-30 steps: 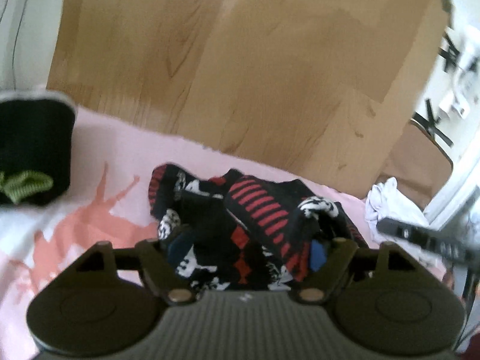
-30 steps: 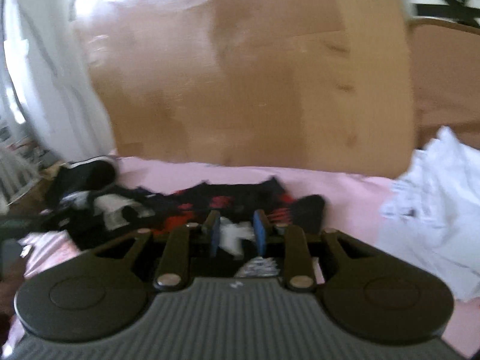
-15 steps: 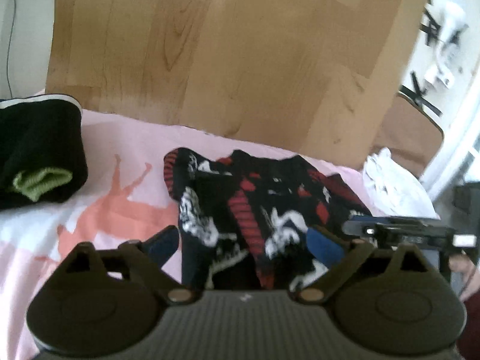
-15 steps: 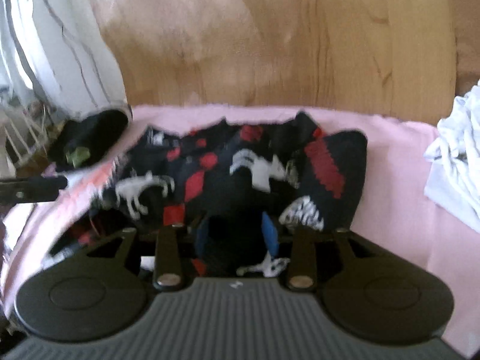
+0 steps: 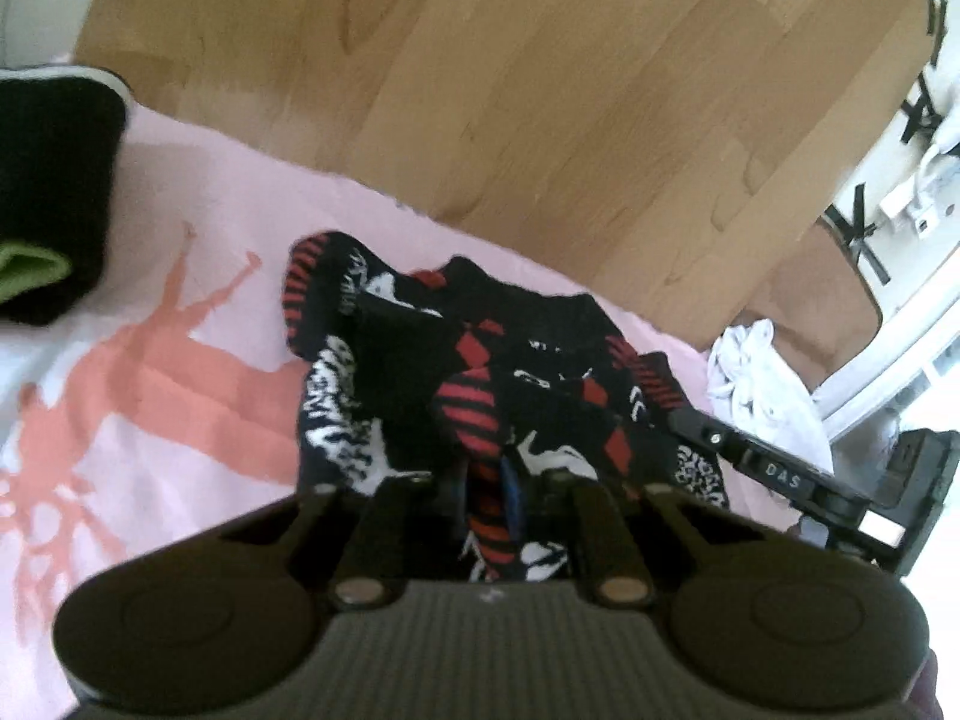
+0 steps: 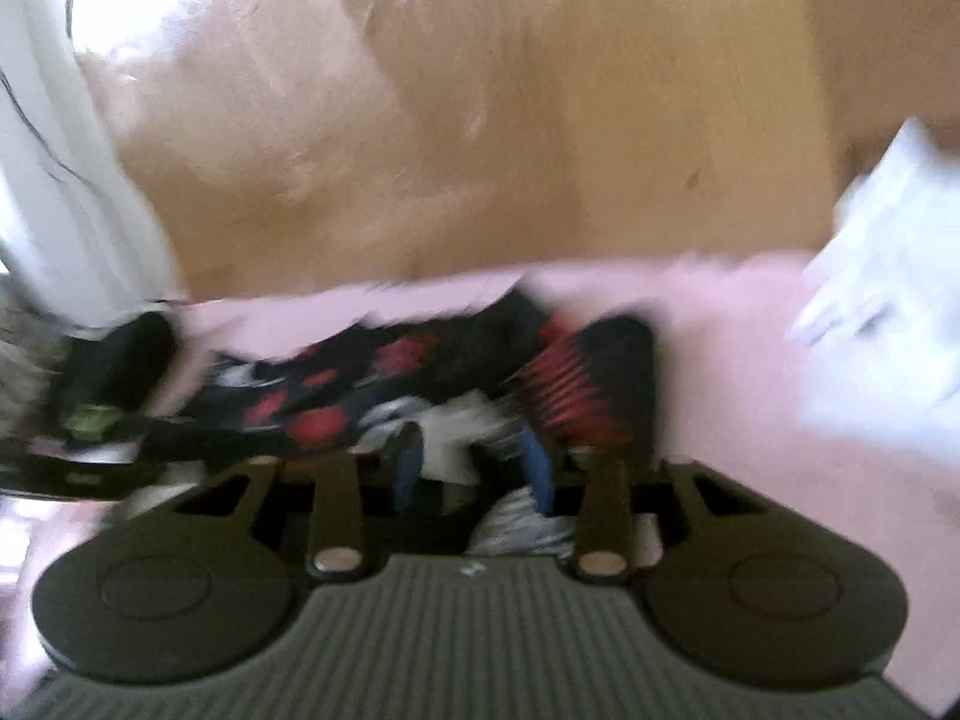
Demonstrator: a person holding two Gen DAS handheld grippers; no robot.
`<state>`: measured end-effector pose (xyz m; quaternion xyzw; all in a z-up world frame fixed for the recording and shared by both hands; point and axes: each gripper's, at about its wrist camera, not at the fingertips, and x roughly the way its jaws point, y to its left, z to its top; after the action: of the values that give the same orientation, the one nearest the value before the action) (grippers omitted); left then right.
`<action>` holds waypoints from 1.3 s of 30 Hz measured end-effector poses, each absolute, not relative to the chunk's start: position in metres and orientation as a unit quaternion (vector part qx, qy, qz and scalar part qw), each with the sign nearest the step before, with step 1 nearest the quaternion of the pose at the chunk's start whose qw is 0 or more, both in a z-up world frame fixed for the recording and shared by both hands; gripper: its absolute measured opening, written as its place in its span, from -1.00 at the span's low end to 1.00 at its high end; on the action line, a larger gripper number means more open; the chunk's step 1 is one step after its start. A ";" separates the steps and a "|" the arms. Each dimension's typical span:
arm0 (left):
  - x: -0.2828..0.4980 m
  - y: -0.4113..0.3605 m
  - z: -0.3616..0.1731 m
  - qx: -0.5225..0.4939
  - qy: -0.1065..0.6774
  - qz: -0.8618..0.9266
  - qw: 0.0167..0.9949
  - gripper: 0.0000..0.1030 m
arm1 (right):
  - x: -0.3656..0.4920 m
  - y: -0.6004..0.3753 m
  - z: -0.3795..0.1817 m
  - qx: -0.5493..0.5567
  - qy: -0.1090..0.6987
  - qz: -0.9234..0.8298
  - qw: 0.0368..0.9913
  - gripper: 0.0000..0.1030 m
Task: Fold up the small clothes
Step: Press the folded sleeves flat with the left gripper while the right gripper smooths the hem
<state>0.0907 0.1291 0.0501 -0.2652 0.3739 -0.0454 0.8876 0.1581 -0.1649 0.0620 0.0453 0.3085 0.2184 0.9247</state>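
A black knit garment (image 5: 480, 372) with red stripes and white figures lies bunched on the pink sheet (image 5: 198, 222). My left gripper (image 5: 485, 483) is shut on a red-striped fold at its near edge. In the blurred right wrist view the same garment (image 6: 384, 372) lies ahead. My right gripper (image 6: 473, 468) has its jaws closing, and a white and black bunch of the garment fills the gap from pad to pad. One finger of the right gripper (image 5: 750, 468) shows at the garment's right side in the left wrist view.
A folded black garment with a green cuff (image 5: 54, 198) sits at the far left. At the right lies a crumpled white cloth (image 5: 762, 384), also in the right wrist view (image 6: 888, 312). A wooden panel (image 5: 510, 90) stands behind the sheet.
My left jaws, wide apart half a second ago, have come together on the garment's striped fold. The right wrist view has blurred and now sits lower over the garment.
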 end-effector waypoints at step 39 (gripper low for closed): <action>0.062 0.122 0.027 -0.335 0.423 -0.015 0.842 -0.05 | 0.129 -0.209 0.061 0.063 0.345 0.212 0.912 0.24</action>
<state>0.0625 0.1224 0.0269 -0.3348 0.4233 -0.0150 0.8417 0.1288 -0.2092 0.0608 0.0634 0.3455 0.2123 0.9119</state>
